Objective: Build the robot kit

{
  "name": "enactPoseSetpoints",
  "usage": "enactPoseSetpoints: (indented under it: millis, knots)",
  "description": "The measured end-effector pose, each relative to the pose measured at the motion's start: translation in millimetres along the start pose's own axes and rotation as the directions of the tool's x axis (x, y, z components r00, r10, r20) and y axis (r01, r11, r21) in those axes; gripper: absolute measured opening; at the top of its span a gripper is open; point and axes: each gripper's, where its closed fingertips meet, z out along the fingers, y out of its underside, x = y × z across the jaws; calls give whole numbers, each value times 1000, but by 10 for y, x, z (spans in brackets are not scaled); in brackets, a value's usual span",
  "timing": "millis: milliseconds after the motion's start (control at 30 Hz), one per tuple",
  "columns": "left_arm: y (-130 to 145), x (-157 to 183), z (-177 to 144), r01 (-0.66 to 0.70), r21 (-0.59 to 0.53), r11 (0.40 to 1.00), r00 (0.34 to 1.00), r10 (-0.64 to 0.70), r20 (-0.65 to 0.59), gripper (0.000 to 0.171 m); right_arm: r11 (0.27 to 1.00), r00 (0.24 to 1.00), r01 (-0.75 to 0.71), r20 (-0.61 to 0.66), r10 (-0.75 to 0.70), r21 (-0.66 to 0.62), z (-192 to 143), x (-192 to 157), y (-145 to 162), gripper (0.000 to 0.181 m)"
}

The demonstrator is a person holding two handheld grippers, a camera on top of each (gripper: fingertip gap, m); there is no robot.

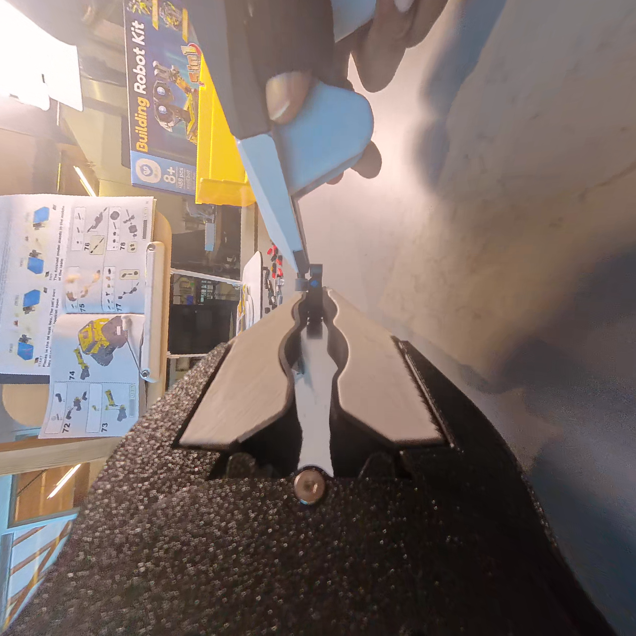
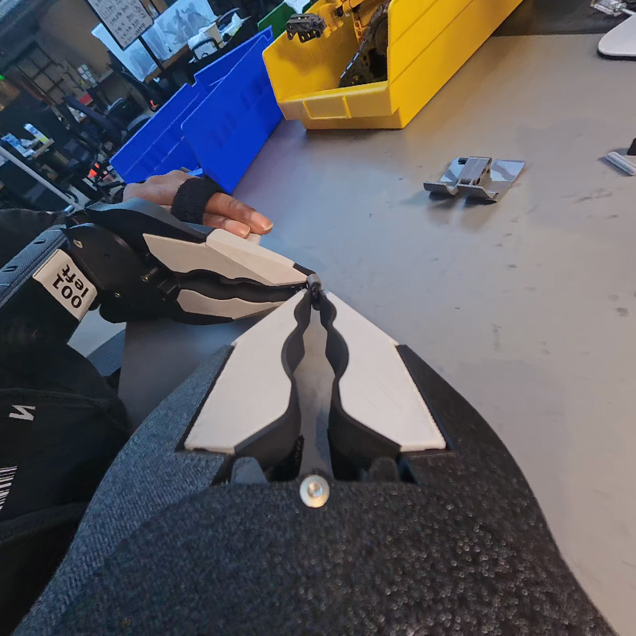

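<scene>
Here, both grippers meet tip to tip above the grey table (image 2: 430, 275): the left gripper (image 1: 314, 292) clenched on a small black piece (image 1: 315, 309), the right gripper (image 2: 315, 292) pinching its grey connector (image 2: 314, 279). Light, rigid, probably slippery; best held at the ends.

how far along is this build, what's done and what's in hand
Done: a yellow model sits part-built in the yellow bin, and a grey assembly lies on the table. In hand: the left hand-held gripper is shut on a black piece, and the right hand-held gripper brings a small grey piece against it, tip to tip. Left: loose parts on the table remain unused.
</scene>
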Motion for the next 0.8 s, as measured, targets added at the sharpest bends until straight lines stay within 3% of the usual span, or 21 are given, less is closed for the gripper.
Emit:
enactPoseSetpoints:
  millis: [167, 233, 500, 567, 633, 700, 800]
  knots:
    - [-150, -87, -114, 39, 101, 994, 999, -39, 2, 4, 995, 976, -89, 201, 77, 50, -73, -153, -69, 4]
    - [-175, -65, -145, 32, 131, 991, 999, -30, -13, 6, 999, 977, -37, 212, 30, 28, -78, -188, -39, 4]
    - [-216, 1, -167, 33, 152, 988, 998, -23, -63, 5, 999, 963, -50, 265, 49, -3, -94, -240, 23, 4]
    - [-196, 8, -142, 116, 171, 978, 988, -97, -117, 7, 1000, 968, -15, 250, 19, -18, -86, -205, 46, 4]
    - [-202, -41, -156, 311, 195, 930, 935, -263, -238, 7, 999, 968, 49, 246, -49, 6, -109, -202, -10, 7]
    - [-157, -138, -181, 422, 203, 884, 890, -360, -281, 7, 988, 955, 146, 252, -154, 49, -161, -237, -86, 23]
    - [-110, -148, -227, 533, 203, 822, 820, -442, -363, 7, 938, 914, 329, 215, -345, 107, -247, -311, -126, 17]
